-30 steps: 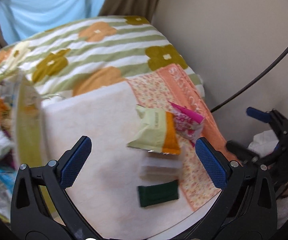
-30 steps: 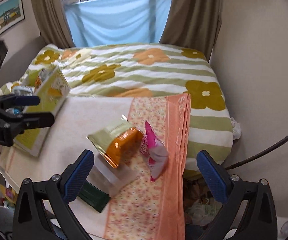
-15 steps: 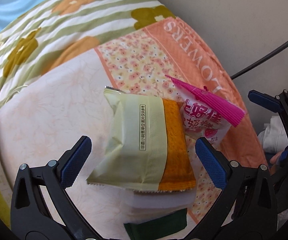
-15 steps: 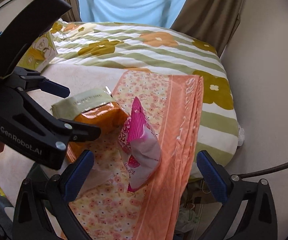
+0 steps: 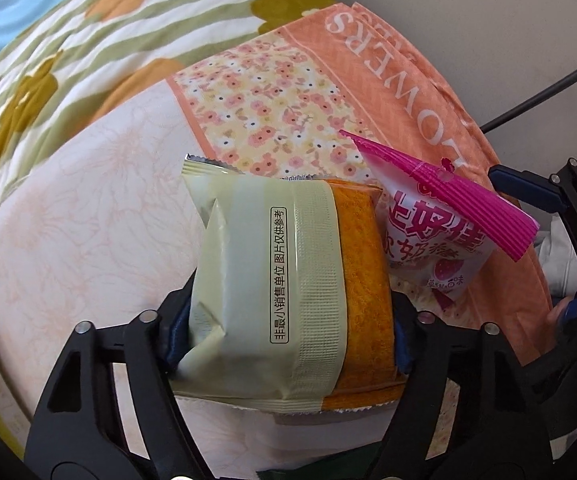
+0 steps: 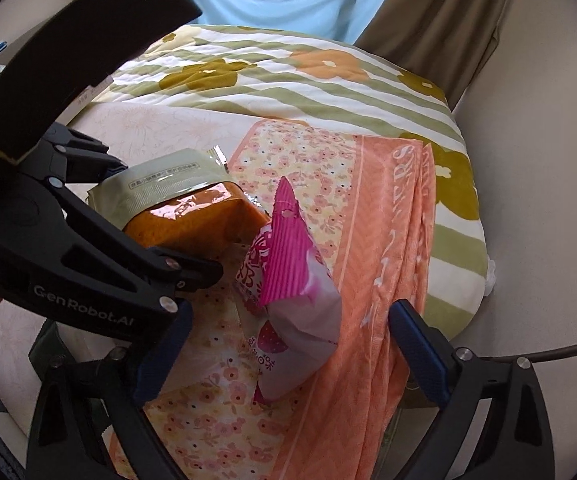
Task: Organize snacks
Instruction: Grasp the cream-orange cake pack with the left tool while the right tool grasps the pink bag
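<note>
Left wrist: left hand-held gripper (image 5: pixel 288 328) clamps cake packet (image 5: pixel 284 288).

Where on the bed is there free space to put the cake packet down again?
Free: the pale cream cloth left of the cake packet, bordered by the striped flower quilt; also the floral towel beyond the packet. Crowded: on the packet's right, where the pink strawberry packet lies between the fingers of the open right gripper.

Left tongs (image 5: pixel 288 330) clamped on green-orange cake packet (image 5: pixel 284 300), pink snack pouch (image 5: pixel 444 236) touching beside it.
</note>
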{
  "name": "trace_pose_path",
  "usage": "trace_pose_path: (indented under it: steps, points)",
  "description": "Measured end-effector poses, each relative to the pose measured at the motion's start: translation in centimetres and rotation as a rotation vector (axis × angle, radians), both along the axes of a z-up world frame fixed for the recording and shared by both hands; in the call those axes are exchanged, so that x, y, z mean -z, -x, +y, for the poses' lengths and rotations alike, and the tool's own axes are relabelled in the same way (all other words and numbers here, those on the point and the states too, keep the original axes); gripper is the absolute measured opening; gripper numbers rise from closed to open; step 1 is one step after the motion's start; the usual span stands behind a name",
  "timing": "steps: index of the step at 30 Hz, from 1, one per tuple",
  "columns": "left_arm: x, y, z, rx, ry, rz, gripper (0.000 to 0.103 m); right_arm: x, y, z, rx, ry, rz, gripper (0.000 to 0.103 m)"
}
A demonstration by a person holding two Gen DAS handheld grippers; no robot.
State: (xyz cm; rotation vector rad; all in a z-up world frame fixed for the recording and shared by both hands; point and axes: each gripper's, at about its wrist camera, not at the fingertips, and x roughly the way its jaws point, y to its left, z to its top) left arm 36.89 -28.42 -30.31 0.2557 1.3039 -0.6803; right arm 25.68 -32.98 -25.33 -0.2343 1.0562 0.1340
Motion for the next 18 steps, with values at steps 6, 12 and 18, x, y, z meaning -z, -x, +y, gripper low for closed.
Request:
trace_pose_path:
  steps: [6, 12, 18]
  points:
    - [0.0, -0.8, 0.8, -0.010, 0.009, 0.000, 0.063, 0.0, -0.3, -0.1, -0.002, 0.032, -0.004, 0.085]
    - [-0.5, -0.9, 1.4, -0.027, 0.013, -0.009, 0.063, -0.5, -0.4, 0.4, -0.042, 0.081, -0.030, 0.077]
    - [-1.0, -0.9, 2.3, -0.045, 0.014, -0.023, 0.063, 0.8, -1.3, 1.1, -0.085, 0.102, 0.021, 0.063]
